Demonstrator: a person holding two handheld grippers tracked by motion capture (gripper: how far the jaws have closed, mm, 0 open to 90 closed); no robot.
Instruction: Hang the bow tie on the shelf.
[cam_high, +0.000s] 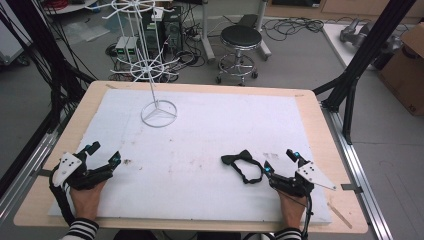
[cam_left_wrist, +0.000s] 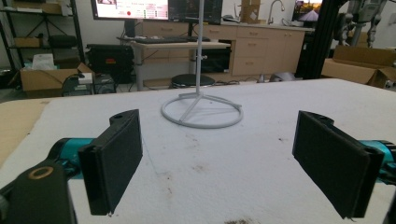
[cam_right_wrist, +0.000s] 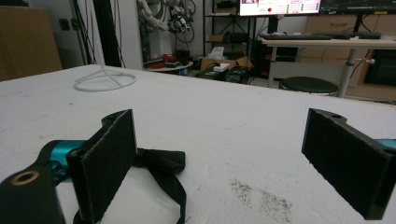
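Both hand-held grippers spread and empty over the worktop (cam_high: 200, 125)

The wire stand (cam_high: 158, 114) could tip if I bump it; the bow tie (cam_high: 243, 165) beside my right hand-held gripper (cam_high: 280, 161) may slide off; my left hand-held gripper (cam_high: 103, 152) sits well apart

Even, bright overhead light; soft shadows, no glare. All 3 pictures slightly soft, backgrounds blurrier.

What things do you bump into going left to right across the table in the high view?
Left claw → white wire stand → black bow tie → right claw.
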